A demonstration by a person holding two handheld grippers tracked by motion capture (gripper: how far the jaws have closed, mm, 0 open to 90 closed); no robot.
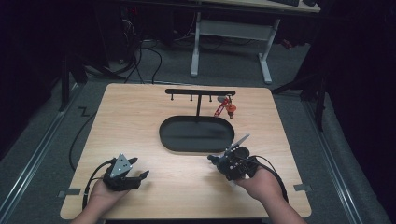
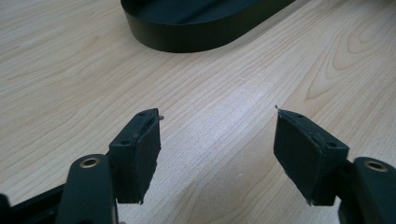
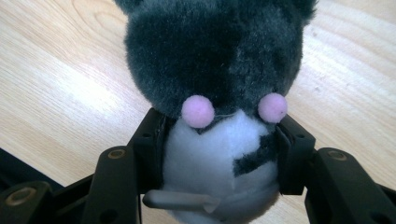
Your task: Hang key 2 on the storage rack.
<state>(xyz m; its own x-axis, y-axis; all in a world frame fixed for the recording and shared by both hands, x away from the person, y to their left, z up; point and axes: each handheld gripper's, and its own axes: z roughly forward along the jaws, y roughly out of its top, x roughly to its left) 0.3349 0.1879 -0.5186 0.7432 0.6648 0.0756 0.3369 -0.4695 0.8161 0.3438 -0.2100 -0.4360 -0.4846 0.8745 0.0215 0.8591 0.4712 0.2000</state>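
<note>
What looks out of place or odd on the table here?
Nothing stands out. The black oval tray sits flat under its hook rack, red keychains hang from one hook, and the right tool grips a grey-and-white plush toy.

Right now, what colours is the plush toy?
Dark grey and white plush toy with pink pompoms, clearest in the right gripper view.

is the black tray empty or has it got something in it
Empty: the high view shows the tray's dark floor bare, and the plush toy sits between the right gripper's fingers.

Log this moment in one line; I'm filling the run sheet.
left gripper: open, nothing between | right gripper: shut on plush toy | black tray: nothing inside | table
</note>
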